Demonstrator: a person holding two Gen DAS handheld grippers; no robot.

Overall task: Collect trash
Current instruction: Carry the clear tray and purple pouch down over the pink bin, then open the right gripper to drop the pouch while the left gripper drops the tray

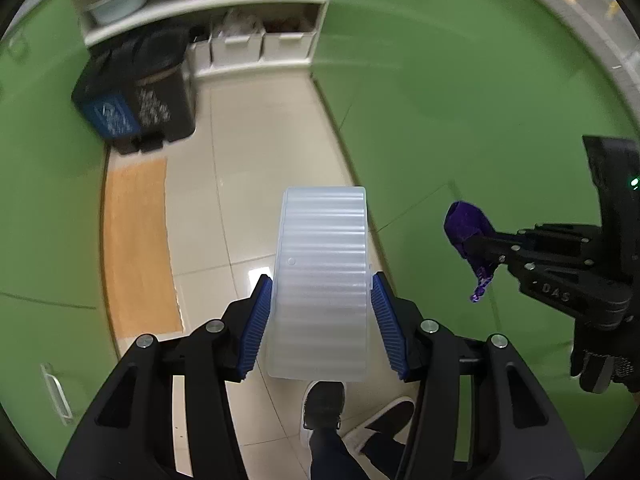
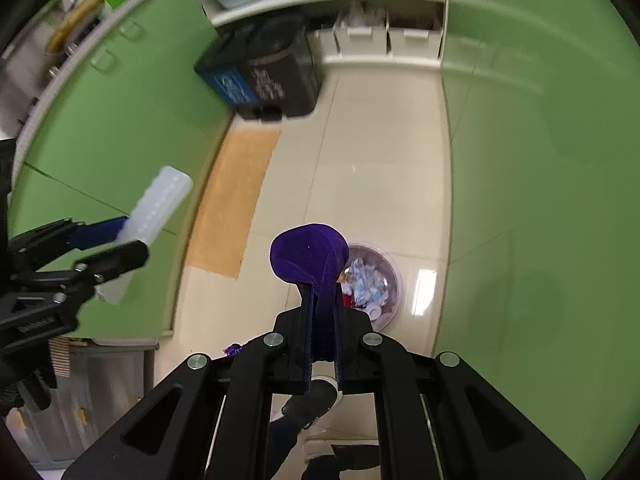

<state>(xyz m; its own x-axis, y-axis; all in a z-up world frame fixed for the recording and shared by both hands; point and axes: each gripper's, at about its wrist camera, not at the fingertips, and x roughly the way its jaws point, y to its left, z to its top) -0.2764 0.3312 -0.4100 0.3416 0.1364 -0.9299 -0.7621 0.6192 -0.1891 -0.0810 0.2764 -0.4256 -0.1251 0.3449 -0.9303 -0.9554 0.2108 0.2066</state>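
Both loads are mid-carry: left claw (image 1: 322, 316) pinches a ribbed plastic tub (image 1: 322, 280), right claw (image 2: 323, 312) clamps purple wrapper (image 2: 308, 256); next, release over the floor bin (image 2: 390, 276).

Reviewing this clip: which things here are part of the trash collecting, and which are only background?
Part of the job:
- ribbed plastic container, clamped in the left gripper
- purple wrapper, pinched in the right gripper
- round waste basket, already holding litter

Background:
- black sorting bins
- orange floor mat
- white storage boxes
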